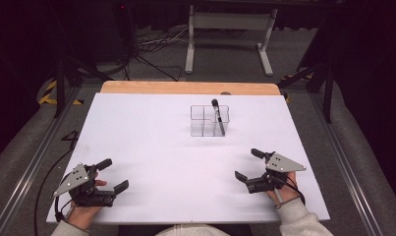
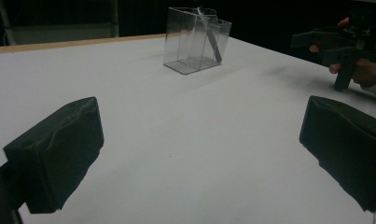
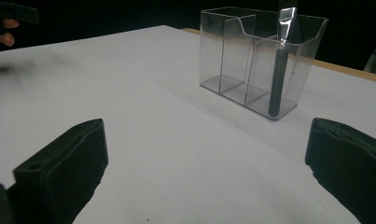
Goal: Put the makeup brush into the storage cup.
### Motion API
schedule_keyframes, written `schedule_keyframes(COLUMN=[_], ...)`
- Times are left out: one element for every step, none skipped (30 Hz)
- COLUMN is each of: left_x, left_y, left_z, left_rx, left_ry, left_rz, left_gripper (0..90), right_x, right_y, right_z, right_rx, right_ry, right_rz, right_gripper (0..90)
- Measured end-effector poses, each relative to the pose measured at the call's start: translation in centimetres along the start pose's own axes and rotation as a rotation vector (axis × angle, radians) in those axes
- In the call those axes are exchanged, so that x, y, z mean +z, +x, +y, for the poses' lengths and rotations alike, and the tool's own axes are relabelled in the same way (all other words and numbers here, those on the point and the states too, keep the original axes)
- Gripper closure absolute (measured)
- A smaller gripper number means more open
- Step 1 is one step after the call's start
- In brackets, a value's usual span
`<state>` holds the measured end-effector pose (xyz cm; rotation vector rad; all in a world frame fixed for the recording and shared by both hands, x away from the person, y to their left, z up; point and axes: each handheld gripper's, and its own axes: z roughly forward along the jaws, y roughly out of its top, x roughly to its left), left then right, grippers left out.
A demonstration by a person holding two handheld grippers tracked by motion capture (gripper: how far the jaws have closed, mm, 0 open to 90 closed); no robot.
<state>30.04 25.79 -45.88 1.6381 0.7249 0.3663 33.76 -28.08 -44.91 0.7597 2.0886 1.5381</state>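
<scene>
A clear plastic organizer (image 1: 201,121) with three compartments stands upright toward the far middle of the white table (image 1: 156,147). A black pen (image 1: 218,118) leans in its right-hand compartment. My left gripper (image 1: 113,175) rests near the front left edge, open, nothing between its jaws. My right gripper (image 1: 248,164) sits at the front right, also open and empty. In the left gripper view, the organizer (image 2: 188,44) and pen (image 2: 211,39) are far ahead of the left gripper (image 2: 199,149). In the right gripper view, the organizer (image 3: 237,56) and pen (image 3: 278,79) are closer, beyond the right gripper (image 3: 204,168).
A wooden strip (image 1: 185,87) runs along the table's far edge. Beyond it on the floor are a white stand frame (image 1: 230,29) and loose cables (image 1: 146,46). Metal rails flank the table. The other hand's gripper (image 2: 344,46) shows at the upper right of the left gripper view.
</scene>
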Motion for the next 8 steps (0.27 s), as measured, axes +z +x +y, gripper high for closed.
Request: schedule_keyframes(left_x=[0.01,0.01,0.01,0.03,0.01,0.01,0.01,0.01], left_y=[0.01,0.01,0.03,0.03,0.03,0.01,0.00,-0.02], left_z=[0.00,0.00,0.01,0.00,0.01,0.00,0.00,0.00], left_rx=[0.000,0.000,0.002,0.001,0.002,0.001,0.001,0.001], left_ry=[0.001,0.001,0.000,-0.001,0.001,0.003,0.003,0.004], left_rz=[-0.001,-0.001,0.000,0.001,0.001,0.000,0.000,0.000], left_gripper=[0.4,0.5,0.5,0.4,0.4,0.4,0.4,0.4], right_x=[0.00,0.00,0.00,-0.03,-0.05,-0.04,-0.06,-0.06], right_y=[-0.01,-0.01,0.00,-0.01,0.00,0.00,0.02,0.03], right_z=[0.00,0.00,0.01,0.02,0.05,0.07,0.09,0.11], right_rx=[0.000,0.000,0.002,0.002,0.003,0.004,0.005,0.005], right_ry=[0.000,0.000,-0.003,-0.005,-0.005,-0.008,-0.008,-0.011], right_rz=[0.000,0.000,0.000,0.002,0.001,0.002,0.003,0.006], right_gripper=[0.0,0.0,0.0,0.0,0.0,0.0,0.0,0.0])
